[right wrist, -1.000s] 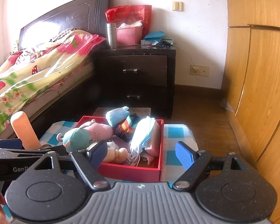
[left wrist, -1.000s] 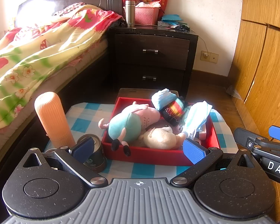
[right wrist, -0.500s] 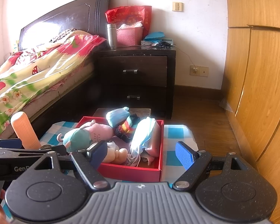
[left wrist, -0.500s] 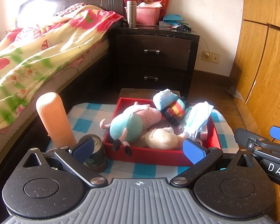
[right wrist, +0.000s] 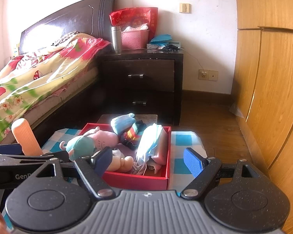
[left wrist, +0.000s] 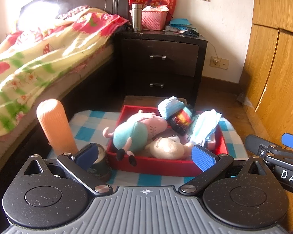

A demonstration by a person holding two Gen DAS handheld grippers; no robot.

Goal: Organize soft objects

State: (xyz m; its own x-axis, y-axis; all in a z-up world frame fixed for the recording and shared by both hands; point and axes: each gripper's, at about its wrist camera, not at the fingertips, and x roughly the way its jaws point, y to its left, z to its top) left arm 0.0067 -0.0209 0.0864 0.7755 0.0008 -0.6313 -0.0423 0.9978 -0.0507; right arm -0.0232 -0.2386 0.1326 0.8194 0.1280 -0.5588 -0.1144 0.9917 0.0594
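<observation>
Presently we log: shallow red cardboard box (left wrist: 166,164) of soft toys on the checked worktop (left wrist: 91,122), just ahead of both grippers. Left gripper (left wrist: 145,155) and right gripper (right wrist: 149,160) stand apart, empty. The pink-and-teal plush pig (left wrist: 136,130), long axis crosswise, lies nearer the left.

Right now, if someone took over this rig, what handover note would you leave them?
Left gripper: open, empty, short of the box.
Right gripper: open, empty, beside it.
Red shallow cardboard box on the blue-checked cloth holds the pink-and-teal plush pig, cream plush toy, blue face masks and a dark striped fabric item.
Outside the box: ribbed orange cylinder and small dark tin.
Done: soft things appear boxed. Left: unclear; perhaps tidying the pile.
</observation>
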